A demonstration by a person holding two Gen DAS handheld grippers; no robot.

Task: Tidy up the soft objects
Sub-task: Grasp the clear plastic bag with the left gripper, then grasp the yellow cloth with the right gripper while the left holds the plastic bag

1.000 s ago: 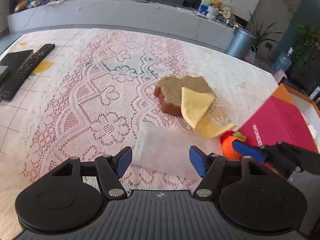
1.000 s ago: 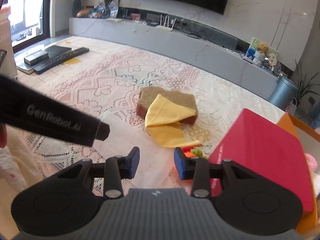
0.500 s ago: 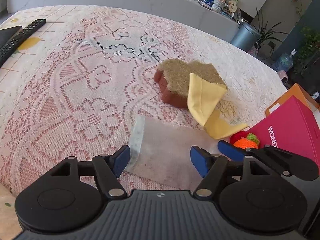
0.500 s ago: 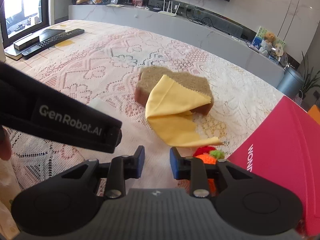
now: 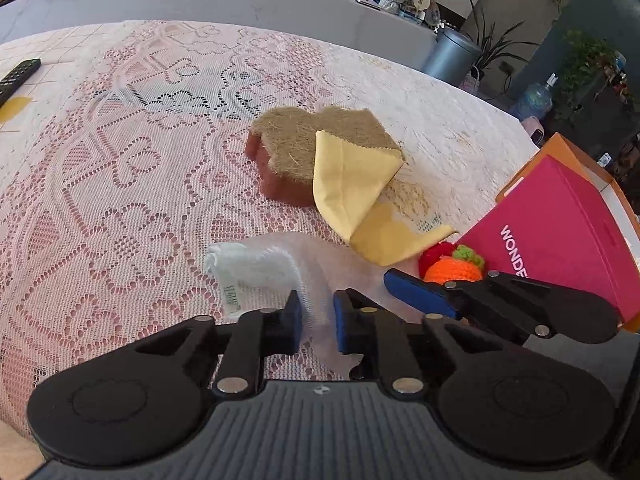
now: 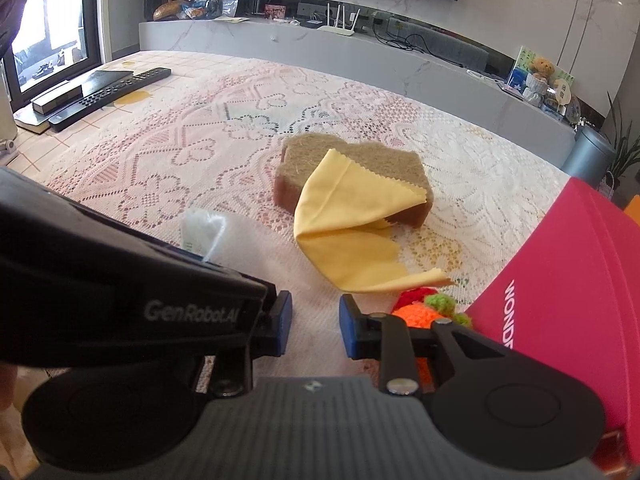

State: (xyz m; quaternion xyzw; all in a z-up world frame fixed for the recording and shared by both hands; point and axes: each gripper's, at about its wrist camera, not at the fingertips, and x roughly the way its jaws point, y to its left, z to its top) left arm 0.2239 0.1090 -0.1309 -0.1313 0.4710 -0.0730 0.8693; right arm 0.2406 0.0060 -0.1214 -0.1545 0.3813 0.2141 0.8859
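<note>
Left tongs [image 5: 317,322], low over the desk [image 5: 120,184], pinch the near edge of a white mesh cloth [image 5: 256,268] between their blue pads; the cloth lies flat on the lace cover, its far corner folded over and showing a small printed tag. Right tongs [image 6: 313,326] stand spread above the same cloth [image 6: 256,248], pads apart and holding nothing; in the left wrist view one blue finger of the right tongs [image 5: 416,294] reaches in from the right, just in front of a knitted orange toy [image 5: 452,266] with a green and red top. The toy [image 6: 416,312] sits against the corner of a pink box [image 6: 568,280] lettered "WONDE", which leans on an orange box [image 5: 560,148]. Beyond the cloth lies a brown sponge [image 5: 312,148] with a coarse fibre top; a yellow rag [image 5: 360,200] is draped over its near right corner and trails onto the desk, its tip touching the toy's side. In the right wrist view the sponge [image 6: 352,168] and rag [image 6: 352,220] appear in the middle, and a remote [image 6: 108,96] rests beside a black flat case [image 6: 80,84] at the far left edge of the desk. A grey bin [image 5: 450,56] stands beyond the desk, near a shelf with a small teddy bear [image 6: 540,68].
</note>
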